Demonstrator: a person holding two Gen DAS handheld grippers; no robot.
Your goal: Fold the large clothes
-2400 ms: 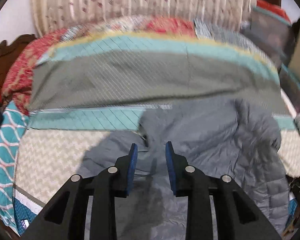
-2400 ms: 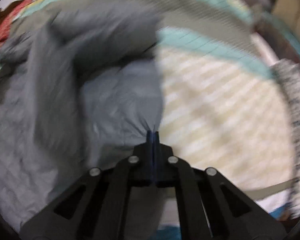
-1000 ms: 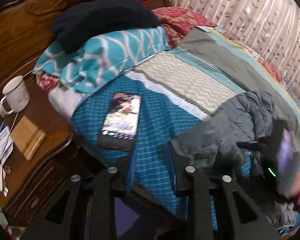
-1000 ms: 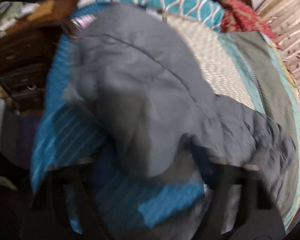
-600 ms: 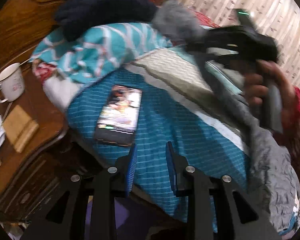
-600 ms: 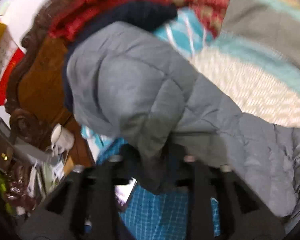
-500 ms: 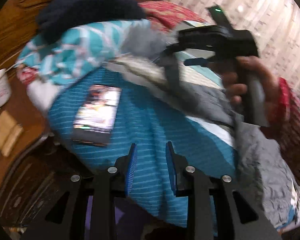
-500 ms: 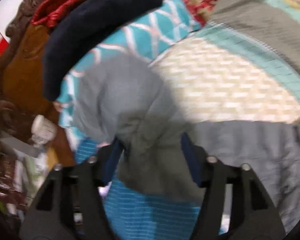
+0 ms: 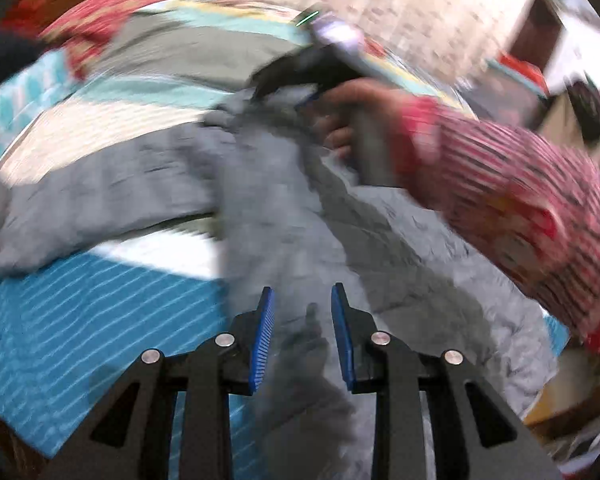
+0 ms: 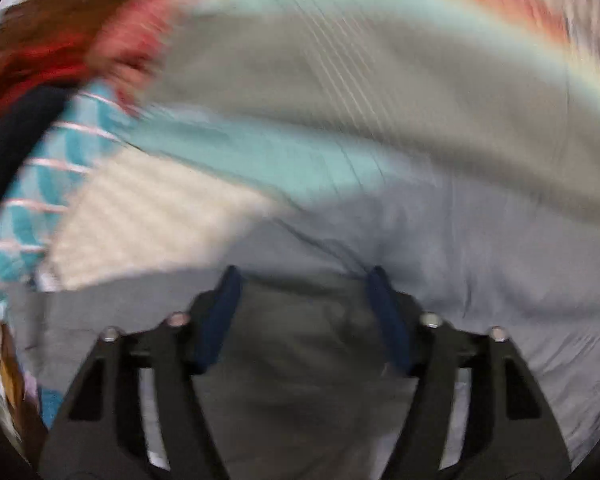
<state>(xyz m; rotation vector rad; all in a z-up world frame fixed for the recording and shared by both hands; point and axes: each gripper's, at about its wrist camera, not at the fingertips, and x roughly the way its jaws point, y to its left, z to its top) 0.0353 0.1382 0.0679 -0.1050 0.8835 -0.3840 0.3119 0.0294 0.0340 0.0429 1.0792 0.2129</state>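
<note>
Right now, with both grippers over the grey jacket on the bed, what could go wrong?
1. The right gripper stands wide open over the grey jacket; it holds nothing, so the raised fabric may slump.
2. The left gripper is also open, fabric loose between its fingers; closing blind may pinch several layers.
3. Both views are motion-blurred, so the jacket's edges are hard to judge.

My left wrist camera looks forward along my left hand-held gripper point(image 9: 302, 334), close over the grey jacket point(image 9: 400, 264), with my right hand point(image 9: 346, 114) at 1 o'clock. My right wrist camera looks along my right hand-held gripper point(image 10: 305, 312), lower and nearer the jacket, bed point(image 10: 340, 80) toward 12 o'clock. Both blurred views share jacket and striped bedcover point(image 9: 100, 128).
</note>
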